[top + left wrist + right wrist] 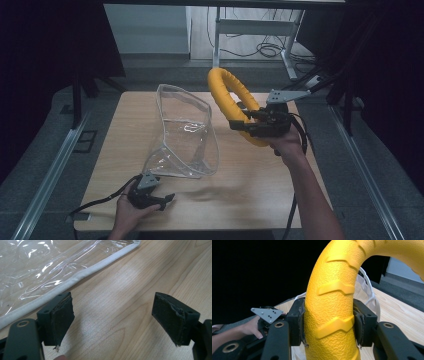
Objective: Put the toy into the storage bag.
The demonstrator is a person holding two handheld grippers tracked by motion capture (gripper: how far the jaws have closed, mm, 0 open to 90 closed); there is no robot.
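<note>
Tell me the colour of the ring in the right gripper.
Yellow, with raised chevron ridges; the ring shows best in the right gripper view.

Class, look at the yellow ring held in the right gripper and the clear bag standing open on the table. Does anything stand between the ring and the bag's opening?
Nothing visible does. The right gripper holds the yellow ring in the air beside the clear bag, with only open space between them. The left gripper, open, rests near the bag's base.

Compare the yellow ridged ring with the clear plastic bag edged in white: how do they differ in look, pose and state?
The yellow ridged ring is opaque, thick and textured with raised chevrons; the clear plastic bag is see-through, thin and crinkled. The ring is lifted off the wooden table, clamped in the right gripper; the bag stands on the table, its mouth open. The open left gripper sits near the bag, holding nothing.
</note>
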